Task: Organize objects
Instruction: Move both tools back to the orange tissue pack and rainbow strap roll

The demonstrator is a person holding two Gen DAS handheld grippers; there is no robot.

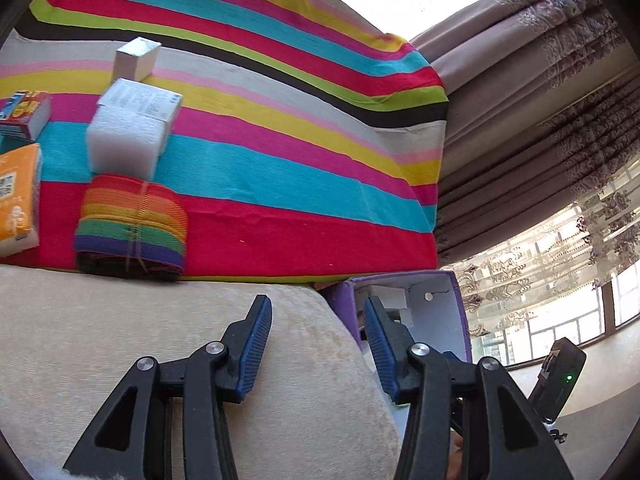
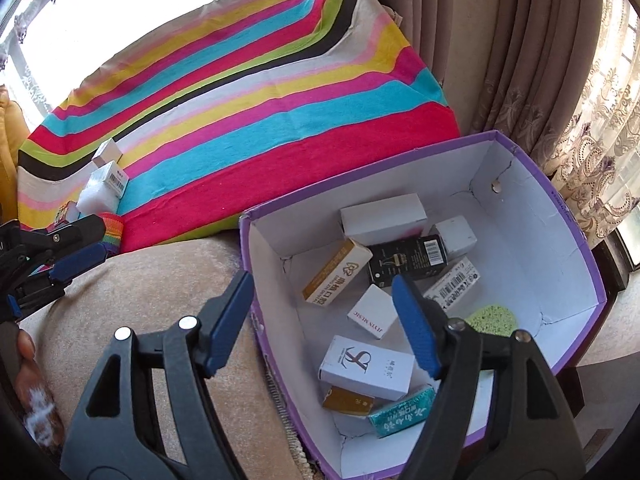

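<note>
A purple box (image 2: pixel 576 236) with white inner walls is seen standing against the beige cushion (image 2: pixel 160 280), its near wall touching the cushion's edge; its far corner lies close to the curtain (image 2: pixel 500 60). Behind both, a striped cloth (image 2: pixel 248 112) is spread over a raised surface, and most of it lies bare; the loose objects are gathered at its one end only.

Inside the box, small cartons are scattered flat on the floor: a long white carton (image 2: pixel 382 218) near the far wall, a black carton (image 2: pixel 408 260) just beside it, a gold-and-white carton (image 2: pixel 338 274), a white carton marked with a dark logo (image 2: pixel 366 366), a teal packet (image 2: pixel 402 412) by the near wall, and a green sponge (image 2: pixel 494 318) partly hidden by a finger; bare floor is left along the right wall.

On the cloth, a rainbow bundle (image 1: pixel 132 226) is set at the cloth's lower edge, a white foam-sided box (image 1: pixel 132 128) just behind it, a small white carton (image 1: pixel 136 58) further back, and an orange packet (image 1: pixel 18 196) at the left.

The right gripper (image 2: pixel 324 308) is held above the box's near-left wall, one finger outside the box and one over it; its jaws are spread wide and nothing is held. The left gripper (image 1: pixel 318 332) is held over the cushion's edge, jaws likewise wide apart and empty, touching nothing.
</note>
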